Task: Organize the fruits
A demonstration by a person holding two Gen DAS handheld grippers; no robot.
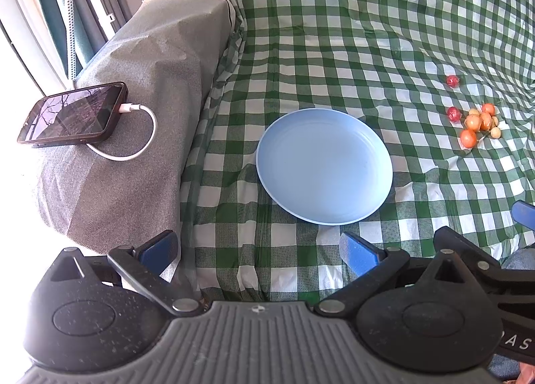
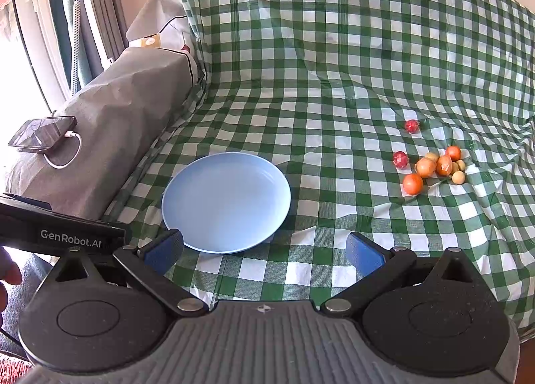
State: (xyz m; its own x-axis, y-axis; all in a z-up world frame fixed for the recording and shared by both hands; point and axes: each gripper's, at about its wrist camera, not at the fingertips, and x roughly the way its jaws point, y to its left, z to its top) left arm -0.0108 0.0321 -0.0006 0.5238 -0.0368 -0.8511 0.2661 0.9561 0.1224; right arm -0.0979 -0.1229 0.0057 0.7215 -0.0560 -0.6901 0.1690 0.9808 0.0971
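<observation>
An empty light blue plate (image 1: 324, 166) (image 2: 226, 202) lies on a green-and-white checked cloth (image 1: 334, 33) (image 2: 334, 66). To its right sits a cluster of small orange and pale yellow fruits (image 1: 478, 123) (image 2: 434, 168), with two small red fruits (image 1: 454, 113) (image 2: 400, 159) beside and beyond it. My left gripper (image 1: 259, 252) hangs open in front of the plate's near-left edge, nothing between its blue pads. My right gripper (image 2: 264, 250) is open too, just short of the plate's near rim, holding nothing.
A grey covered armrest (image 1: 133, 116) (image 2: 110, 136) rises on the left, carrying a phone (image 1: 73, 113) (image 2: 41, 135) plugged into a white cable. A window and curtain stand beyond it. The left gripper's body (image 2: 60, 233) shows at the left of the right wrist view.
</observation>
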